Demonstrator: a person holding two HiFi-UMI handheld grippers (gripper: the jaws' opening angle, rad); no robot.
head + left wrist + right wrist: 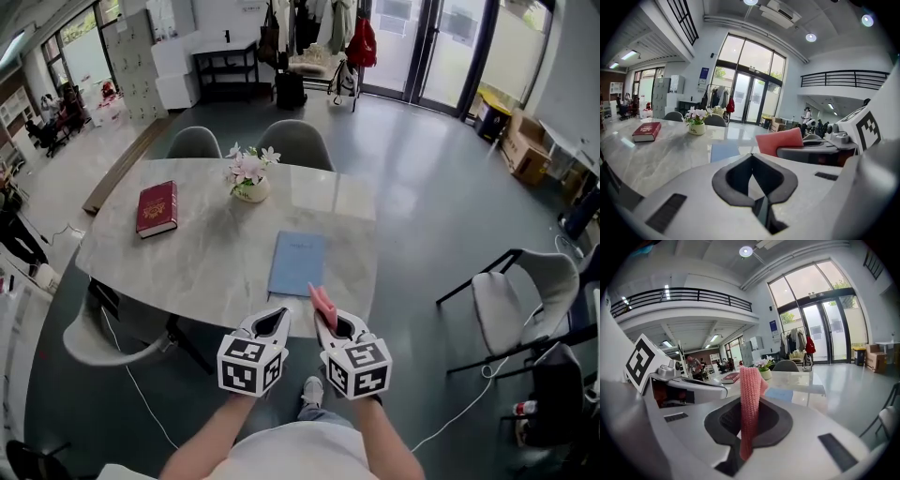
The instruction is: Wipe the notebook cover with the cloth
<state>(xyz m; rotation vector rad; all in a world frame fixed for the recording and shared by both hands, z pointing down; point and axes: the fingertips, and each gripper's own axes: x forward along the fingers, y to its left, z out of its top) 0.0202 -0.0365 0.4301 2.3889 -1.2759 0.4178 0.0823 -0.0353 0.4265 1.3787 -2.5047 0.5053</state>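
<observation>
Marble table [187,272] in head view carries the blue notebook [297,263] flat nr its front edge, w/ a red book [157,207] well apart at left and a flower pot [250,183] behind; left gripper [271,317] & right gripper [325,321] hover side by side at that edge, the pink cloth [322,300] sticking up from the right one, close to the notebook's near right corner. Left gripper view: jaws together, tips touching, nothing btwn them, notebook lying ahead on the table. Right gripper view: jaws clamped on the cloth, which stands upright btwn them, notebook beyond, slightly to the right.
</observation>
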